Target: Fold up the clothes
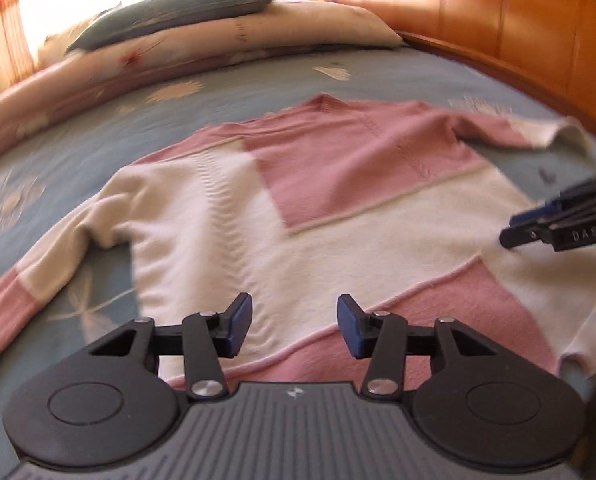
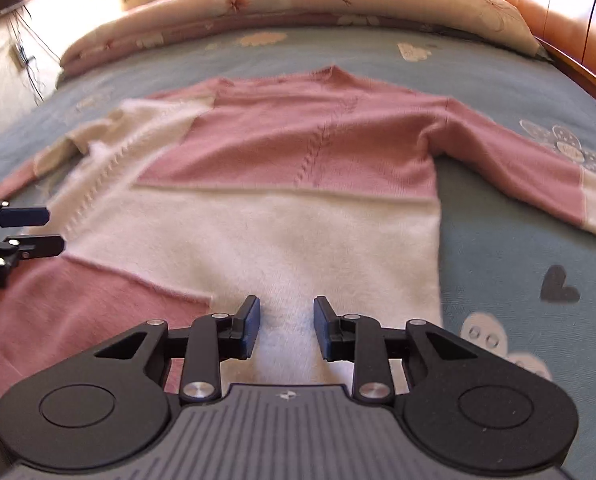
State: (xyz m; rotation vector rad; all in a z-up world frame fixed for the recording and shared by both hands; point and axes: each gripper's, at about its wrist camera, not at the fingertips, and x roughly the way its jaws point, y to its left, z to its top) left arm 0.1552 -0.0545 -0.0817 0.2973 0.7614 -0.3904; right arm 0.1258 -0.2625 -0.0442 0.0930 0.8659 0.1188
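Observation:
A pink and cream patchwork sweater (image 1: 322, 208) lies flat on the bed, collar away from me, both sleeves spread out; it also shows in the right wrist view (image 2: 282, 200). My left gripper (image 1: 295, 326) is open and empty above the sweater's hem, left of middle. My right gripper (image 2: 287, 326) is open and empty above the hem's cream part. The right gripper's fingers (image 1: 538, 228) show at the right edge of the left wrist view. The left gripper's fingers (image 2: 30, 232) show at the left edge of the right wrist view, jaws apart.
The bed has a blue floral cover (image 2: 498, 248). A rolled pink quilt (image 2: 298, 4) and a grey pillow (image 1: 178, 12) lie at the far side. A wooden headboard (image 1: 498, 20) runs along the right. A bright curtained window is behind.

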